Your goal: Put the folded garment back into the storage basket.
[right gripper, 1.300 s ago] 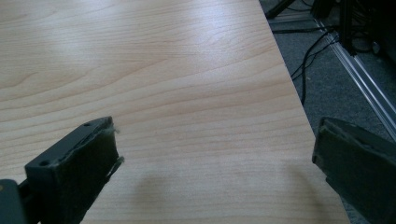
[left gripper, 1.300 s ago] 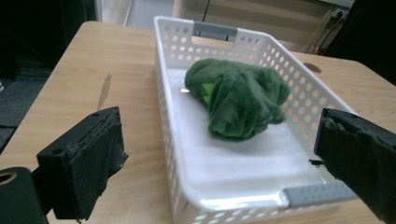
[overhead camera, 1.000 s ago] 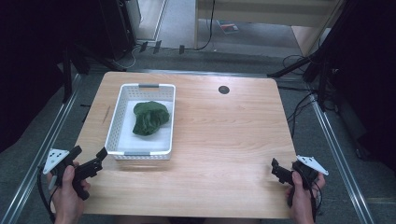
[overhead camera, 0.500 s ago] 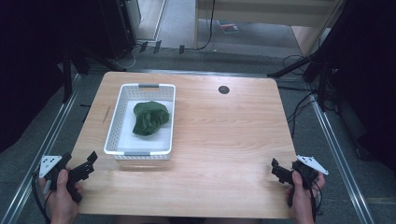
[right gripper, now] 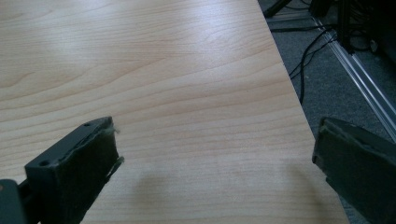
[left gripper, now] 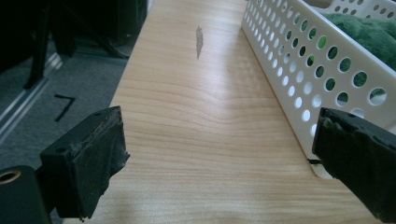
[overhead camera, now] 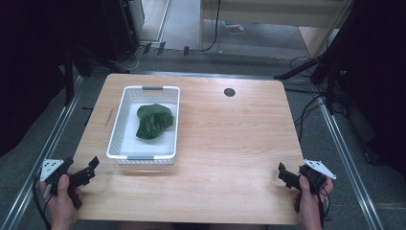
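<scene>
At the near edge of a pale wooden surface (overhead camera: 225,158), a person's two hands each hold a black two-fingered gripper. The left gripper (overhead camera: 85,169) sits at the near left corner, pointing toward the basket; its fingers (left gripper: 88,154) are spread wide with nothing between them, though they have just been closing a little. In the left gripper view, bare wood lies between the two fingers, and the basket's perforated wall runs just beside the finger at the right of that view, without visibly touching it. The right gripper (overhead camera: 286,173) rests at the near right corner, well apart from the basket. Its fingers (right gripper: 79,168) are also spread wide and empty, with plain wood grain between them and the surface's right edge passing near the finger at the right of that view.

Farther in, on the left half of the surface, stands a white plastic basket (overhead camera: 123,125) with round holes in its walls and a grey handle at each short end. Inside it, toward the far end, lies a crumpled dark green cloth (overhead camera: 153,120), resting on the basket floor.

Left of the basket a short dark mark (left gripper: 199,41) shows in the wood. Near the far edge, right of centre, is a small round dark hole (overhead camera: 229,92). Beyond the surface lies a grey floor (overhead camera: 191,28) with cables and dark stands.
</scene>
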### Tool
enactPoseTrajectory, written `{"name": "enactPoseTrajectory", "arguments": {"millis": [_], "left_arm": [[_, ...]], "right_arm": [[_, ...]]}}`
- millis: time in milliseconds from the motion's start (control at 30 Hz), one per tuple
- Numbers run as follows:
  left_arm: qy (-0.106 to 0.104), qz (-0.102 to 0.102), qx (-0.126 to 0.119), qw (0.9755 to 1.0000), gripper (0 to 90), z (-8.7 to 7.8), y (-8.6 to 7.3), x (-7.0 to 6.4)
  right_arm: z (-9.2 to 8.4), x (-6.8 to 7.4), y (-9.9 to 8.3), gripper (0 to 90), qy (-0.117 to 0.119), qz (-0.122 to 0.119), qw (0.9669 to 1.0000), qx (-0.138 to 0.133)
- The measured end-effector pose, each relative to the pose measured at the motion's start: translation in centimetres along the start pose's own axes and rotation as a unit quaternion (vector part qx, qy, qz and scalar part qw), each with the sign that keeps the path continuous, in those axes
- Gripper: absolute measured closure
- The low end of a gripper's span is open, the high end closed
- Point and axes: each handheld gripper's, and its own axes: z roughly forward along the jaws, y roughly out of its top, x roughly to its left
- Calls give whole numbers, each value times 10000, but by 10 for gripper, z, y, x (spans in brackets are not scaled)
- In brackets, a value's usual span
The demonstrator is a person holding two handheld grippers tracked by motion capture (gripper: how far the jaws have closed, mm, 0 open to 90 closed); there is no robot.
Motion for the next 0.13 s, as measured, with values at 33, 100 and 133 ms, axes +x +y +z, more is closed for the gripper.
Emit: {"name": "enactPoseTrajectory", "arguments": {"millis": [33, 100, 133], "left_arm": [[5, 17, 19, 10000, 31, 0, 0, 0], [17, 55, -6, 10000, 31, -1, 0, -1], [38, 72, -40, 10000, 31, -1, -1, -1]], "right_arm": [[0, 0, 0, 1, 2, -6, 10000, -7], [0, 0, 0, 1, 8, -5, 10000, -7], [0, 0, 0, 2, 21, -20, 10000, 12]]}}
